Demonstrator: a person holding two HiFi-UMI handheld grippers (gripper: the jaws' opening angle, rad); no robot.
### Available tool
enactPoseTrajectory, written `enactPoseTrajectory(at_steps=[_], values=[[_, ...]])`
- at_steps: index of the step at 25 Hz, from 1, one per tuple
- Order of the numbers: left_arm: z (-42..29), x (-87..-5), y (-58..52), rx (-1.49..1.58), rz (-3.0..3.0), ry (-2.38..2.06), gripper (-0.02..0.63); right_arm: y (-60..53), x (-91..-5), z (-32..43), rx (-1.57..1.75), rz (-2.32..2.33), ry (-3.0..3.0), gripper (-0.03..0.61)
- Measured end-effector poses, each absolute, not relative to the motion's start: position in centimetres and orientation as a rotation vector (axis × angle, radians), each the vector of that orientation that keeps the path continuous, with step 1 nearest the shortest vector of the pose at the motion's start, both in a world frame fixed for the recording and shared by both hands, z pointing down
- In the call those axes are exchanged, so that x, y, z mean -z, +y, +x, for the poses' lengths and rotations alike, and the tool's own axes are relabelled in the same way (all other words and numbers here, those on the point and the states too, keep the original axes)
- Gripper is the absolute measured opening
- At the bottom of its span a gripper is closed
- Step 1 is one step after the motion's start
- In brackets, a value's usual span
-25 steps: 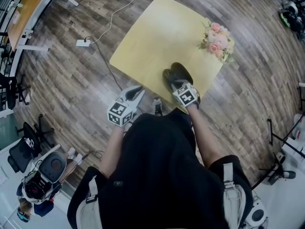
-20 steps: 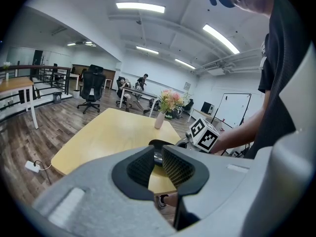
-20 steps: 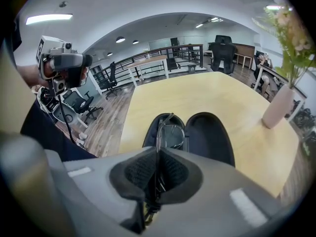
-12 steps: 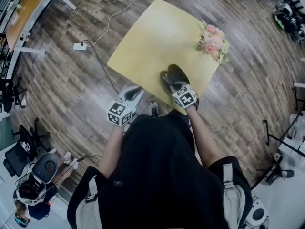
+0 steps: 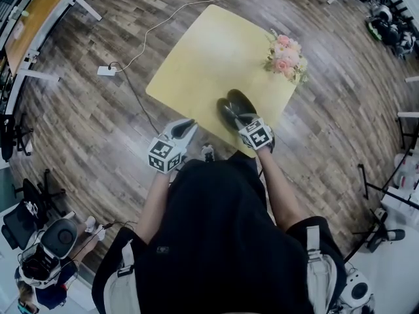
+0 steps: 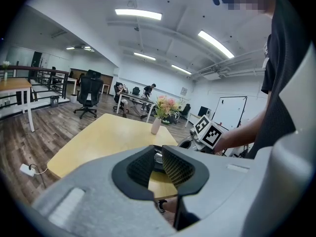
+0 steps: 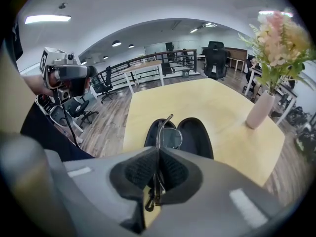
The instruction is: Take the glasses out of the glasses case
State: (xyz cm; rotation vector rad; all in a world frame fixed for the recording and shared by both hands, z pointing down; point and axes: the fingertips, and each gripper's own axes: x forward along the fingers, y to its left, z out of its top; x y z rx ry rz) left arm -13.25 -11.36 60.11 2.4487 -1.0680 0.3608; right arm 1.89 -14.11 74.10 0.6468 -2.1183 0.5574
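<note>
Slight shift only vs. half a sec ago: right claw point(image 7: 157, 157) has edged a bit toward the near side, away from the case point(image 7: 195, 135). Left claw point(image 6: 157, 152) stays put off the worktop's point(image 5: 209, 51) near-left edge.

Right claw is clamped on the glasses point(image 7: 170, 137), gripping the folded frame edge-on, w/ one lens poking up over the open case. Left claw is narrowly parted w/ nothing btwn its pads.

Progress: case is already open & lying flat near the near edge, and the glasses are gripped. They look raised off the lining, but can't tell if fully clear. Prob. left: carry them clear and set them down.

Count: 1 glasses, 1 case, 1 vase of flowers point(image 5: 283, 56) at the far right, 2 claws.
</note>
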Motion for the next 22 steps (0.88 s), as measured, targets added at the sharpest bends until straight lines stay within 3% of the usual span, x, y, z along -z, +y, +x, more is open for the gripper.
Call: enactPoseTrajectory(at_steps=[22], values=[[-15.7,-59.9,-8.1,-0.323,2.472,-1.082,0.058,-11.7,-71.1,4.3,-0.548,0.814,-2.111,0.02]])
